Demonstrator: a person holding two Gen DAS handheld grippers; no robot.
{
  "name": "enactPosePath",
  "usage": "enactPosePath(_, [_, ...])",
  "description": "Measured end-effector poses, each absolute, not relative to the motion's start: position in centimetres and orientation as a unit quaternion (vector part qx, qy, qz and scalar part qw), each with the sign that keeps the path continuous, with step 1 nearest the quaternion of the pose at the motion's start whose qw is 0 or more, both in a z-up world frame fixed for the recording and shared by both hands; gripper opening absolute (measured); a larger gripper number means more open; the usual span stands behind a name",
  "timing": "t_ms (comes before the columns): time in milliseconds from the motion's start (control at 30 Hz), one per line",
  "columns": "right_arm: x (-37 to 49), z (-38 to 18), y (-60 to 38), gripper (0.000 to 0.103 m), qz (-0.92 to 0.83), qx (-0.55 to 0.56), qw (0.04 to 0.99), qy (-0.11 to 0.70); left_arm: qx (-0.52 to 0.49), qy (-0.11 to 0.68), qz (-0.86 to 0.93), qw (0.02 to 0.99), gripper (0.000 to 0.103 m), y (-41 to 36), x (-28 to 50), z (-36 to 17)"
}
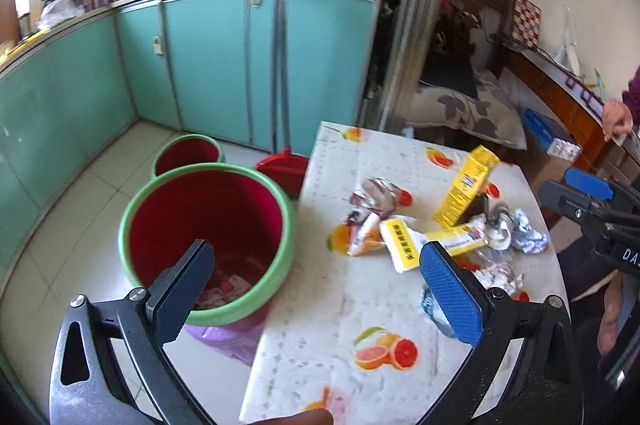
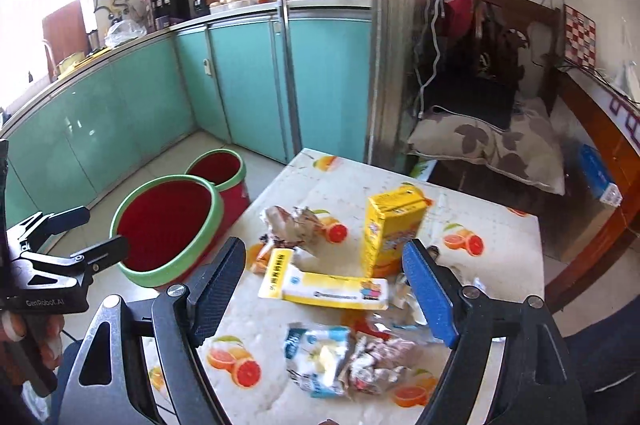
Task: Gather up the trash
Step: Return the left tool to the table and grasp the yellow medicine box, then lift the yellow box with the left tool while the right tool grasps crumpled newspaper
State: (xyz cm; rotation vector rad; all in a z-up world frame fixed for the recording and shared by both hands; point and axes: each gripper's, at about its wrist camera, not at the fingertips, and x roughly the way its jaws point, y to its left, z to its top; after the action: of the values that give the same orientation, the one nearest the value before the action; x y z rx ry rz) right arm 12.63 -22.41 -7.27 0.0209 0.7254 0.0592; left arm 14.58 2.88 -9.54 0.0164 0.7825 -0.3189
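Trash (image 2: 324, 289) heaped on the near half of a small table (image 2: 500, 225) with a fruit-print cover: crumpled foil wrappers, a flat yellow packet (image 2: 340, 291), an upright yellow carton (image 2: 390, 229), a blue-and-white bag (image 2: 316, 353) closest to the right wrist camera. Piled together, probably so that either hand can reach it without shifting.

Red bucket with a green rim (image 1: 208, 225) on the tiled floor, tight against the table's left edge, its mouth below the tabletop; likely set there so that each piece needs only a short carry and a drop. Pale scraps visible at its bottom. Smaller bucket of the same kind (image 1: 188, 155) just behind it, and a red dustpan (image 1: 282, 167) leaning by the teal cabinets.

Left gripper (image 1: 320, 297) with jaws wide apart and nothing between them, hanging over the table's edge between bucket and pile. Right gripper (image 2: 324, 293) likewise spread wide and empty, tilted down over the packet and the bag, framing them without touching. Apparently poised for the next pick, with the bag and packet the nearest candidates.
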Motion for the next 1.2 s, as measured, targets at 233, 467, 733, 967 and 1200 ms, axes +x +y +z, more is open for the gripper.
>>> enactPosePath(233, [9.6,-8.0,-30.2,0.081,-0.027,0.036,0.933,0.357,0.075,0.416,-0.217,0.880,0.103,-4.2,15.6,-12.1])
enactPosePath(467, [8.0,-9.2,-34.6,0.081,-0.061,0.063,0.927,0.365,0.228,0.410,-0.269,0.841,0.103,-10.9,16.6,-15.4])
enactPosePath(733, [8.2,-11.0,-36.6,0.081,-0.080,0.091,0.918,0.378,0.292,0.429,-0.290,0.804,0.103,-15.6,18.8,-18.7])
enactPosePath(967, [8.3,-12.2,-38.6,0.081,-0.093,0.109,0.913,0.381,0.334,0.450,-0.301,0.772,0.103,-18.4,19.8,-21.1])
enactPosePath(1200, [8.1,-13.1,-40.3,0.081,-0.107,0.125,0.908,0.385,0.349,0.484,-0.296,0.746,0.057,-19.3,20.3,-23.4])
